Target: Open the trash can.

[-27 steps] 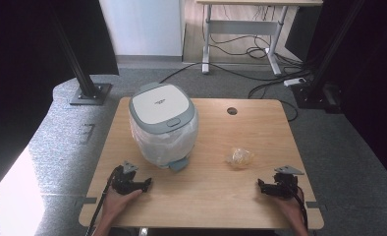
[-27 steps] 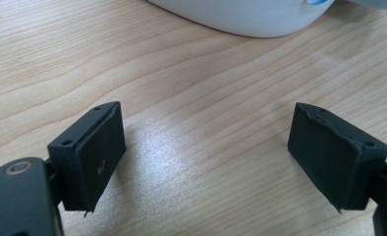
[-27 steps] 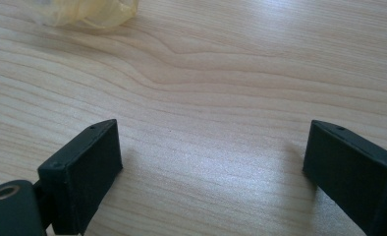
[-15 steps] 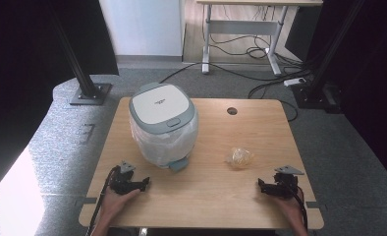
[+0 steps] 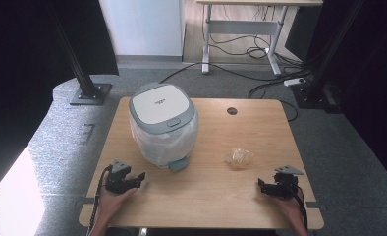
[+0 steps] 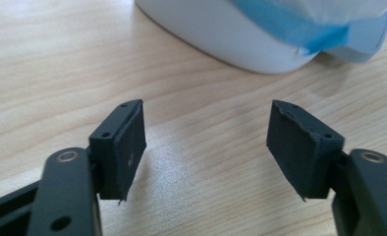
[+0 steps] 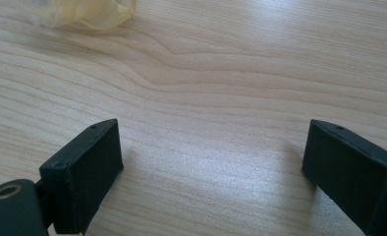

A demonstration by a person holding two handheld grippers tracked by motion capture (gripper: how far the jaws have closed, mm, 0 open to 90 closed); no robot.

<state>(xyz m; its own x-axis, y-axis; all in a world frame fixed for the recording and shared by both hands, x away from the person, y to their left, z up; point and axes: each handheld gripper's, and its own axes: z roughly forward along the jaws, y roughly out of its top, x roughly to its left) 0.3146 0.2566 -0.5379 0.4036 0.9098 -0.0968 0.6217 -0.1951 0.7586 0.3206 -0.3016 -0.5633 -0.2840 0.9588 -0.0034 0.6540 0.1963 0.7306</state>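
You work at a light wooden table (image 5: 211, 196) with rounded corners, a visible grain and a round cable hole (image 5: 232, 111) near its far edge. The table stands on grey speckled carpet (image 5: 329, 147), with a bright patch of light on the floor at your near left. Black stand posts (image 5: 76, 64) rise on both sides of the table, the left one from a flat base plate on the carpet. Beyond the table, a white panel (image 5: 142, 27) stands against the far wall, next to a second desk frame (image 5: 240, 34) with loose cables (image 5: 260, 54) and a power strip (image 5: 294, 81) on the floor beneath it. Your left claw (image 5: 138, 176) rests at the near left edge of the table, its jaws apart with nothing between them; in the left gripper view (image 6: 206, 142) bare wood lies between the pads. It points toward the white bin (image 5: 163, 125), which stands upright on the left half of the table, lid closed, with a pale liner bag around its body and a blue-grey pedal at its base. The bin is near the left claw but not touching it. Your right claw (image 5: 261, 186) rests at the near right edge, jaws likewise apart and empty (image 7: 211, 162). A crumpled yellowish wrapper (image 5: 239, 157) lies on the table ahead of the right claw, apart from it and well to the right of the bin.
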